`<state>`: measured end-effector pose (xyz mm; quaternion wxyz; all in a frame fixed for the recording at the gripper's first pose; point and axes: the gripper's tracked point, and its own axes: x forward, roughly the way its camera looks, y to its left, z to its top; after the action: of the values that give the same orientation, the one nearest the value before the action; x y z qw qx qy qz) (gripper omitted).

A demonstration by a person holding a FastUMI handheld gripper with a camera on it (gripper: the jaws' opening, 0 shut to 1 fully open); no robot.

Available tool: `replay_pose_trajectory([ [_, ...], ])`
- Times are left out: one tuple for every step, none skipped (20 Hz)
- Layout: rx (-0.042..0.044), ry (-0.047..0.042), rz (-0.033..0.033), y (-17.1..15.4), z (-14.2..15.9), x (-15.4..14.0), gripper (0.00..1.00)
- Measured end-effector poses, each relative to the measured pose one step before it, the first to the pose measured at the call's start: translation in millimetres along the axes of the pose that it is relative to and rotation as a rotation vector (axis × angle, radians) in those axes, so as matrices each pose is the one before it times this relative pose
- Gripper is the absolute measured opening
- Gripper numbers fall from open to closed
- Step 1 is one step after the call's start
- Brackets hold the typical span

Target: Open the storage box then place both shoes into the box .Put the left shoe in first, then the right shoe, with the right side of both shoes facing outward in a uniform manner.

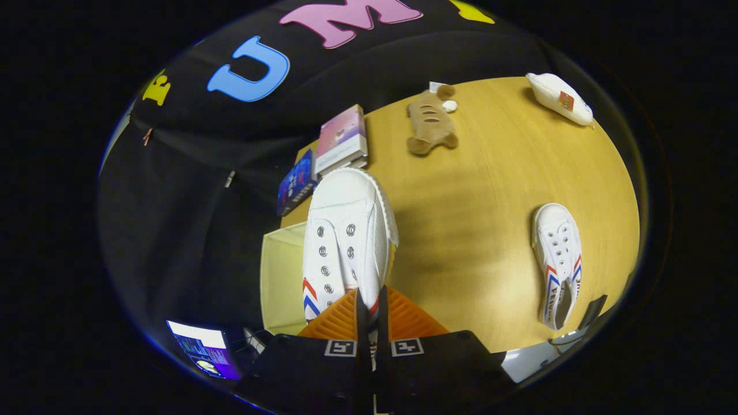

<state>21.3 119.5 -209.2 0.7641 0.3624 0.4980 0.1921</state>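
Shoe (346,242) clamped by heel in my gripper (369,314), toe pointing away, hanging over open storage box (281,276) at tabletop (478,230) left edge; box directly below.

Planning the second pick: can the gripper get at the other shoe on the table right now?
Probably not yet: the gripper is shut on the held shoe. The other shoe lies alone on bare table, so access looks free once released.
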Motion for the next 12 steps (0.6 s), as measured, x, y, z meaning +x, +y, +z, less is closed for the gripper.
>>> replay_pose_trajectory([
  [-0.00357,-0.00033,0.02416,21.85,0.29,2.29,0.07],
  [-0.00280,0.00440,0.02094,19.33,-1.67,4.26,0.07],
  [-0.00234,0.00853,0.01893,18.37,-3.37,7.29,0.07],
  [0.00342,0.01085,0.01464,15.18,-5.10,9.20,0.07],
  [0.00612,0.01652,0.00897,13.48,-6.59,10.98,0.07],
  [0.00782,0.01849,0.00202,10.76,-5.73,10.41,0.07],
  [0.00495,0.02030,-0.00629,7.72,-7.13,13.88,0.07],
  [-0.00181,0.02195,-0.01019,6.77,-7.42,13.02,0.07],
  [0.00001,0.02023,-0.01582,4.90,-6.56,12.75,0.07],
  [0.00105,0.01671,-0.01967,5.22,-7.93,11.77,0.07],
  [0.00247,0.01921,-0.02192,3.33,-7.10,12.68,0.07],
  [0.00567,0.01544,-0.02546,-0.25,-4.40,13.67,0.07],
])
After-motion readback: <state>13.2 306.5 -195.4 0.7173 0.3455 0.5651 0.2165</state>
